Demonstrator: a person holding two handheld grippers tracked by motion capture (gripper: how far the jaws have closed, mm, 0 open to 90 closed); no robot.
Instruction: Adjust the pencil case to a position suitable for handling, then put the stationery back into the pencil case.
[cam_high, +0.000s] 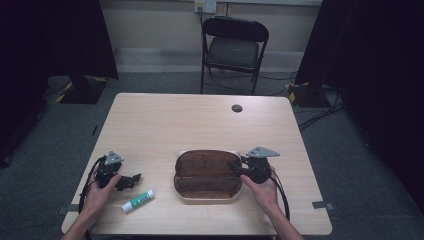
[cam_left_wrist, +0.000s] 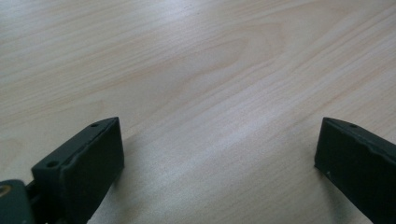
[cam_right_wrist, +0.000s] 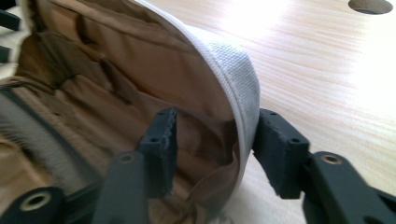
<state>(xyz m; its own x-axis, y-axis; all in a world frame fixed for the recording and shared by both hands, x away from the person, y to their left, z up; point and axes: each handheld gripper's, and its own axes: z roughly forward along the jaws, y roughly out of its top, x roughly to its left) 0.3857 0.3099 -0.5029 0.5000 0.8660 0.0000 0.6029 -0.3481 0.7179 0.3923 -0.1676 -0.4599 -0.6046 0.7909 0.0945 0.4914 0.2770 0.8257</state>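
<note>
The right gripper (cam_right_wrist: 212, 149) straddled the rim of the open pencil case (cam_high: 207, 175) at mid-worktop (cam_high: 165, 120), jaws parted, not pinching; the rim could slip free. The left gripper (cam_high: 131, 180) rested open beside a glue stick (cam_high: 138, 200).

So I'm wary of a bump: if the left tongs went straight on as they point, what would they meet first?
Probably only bare table: the left tongs stand open over it.
</note>
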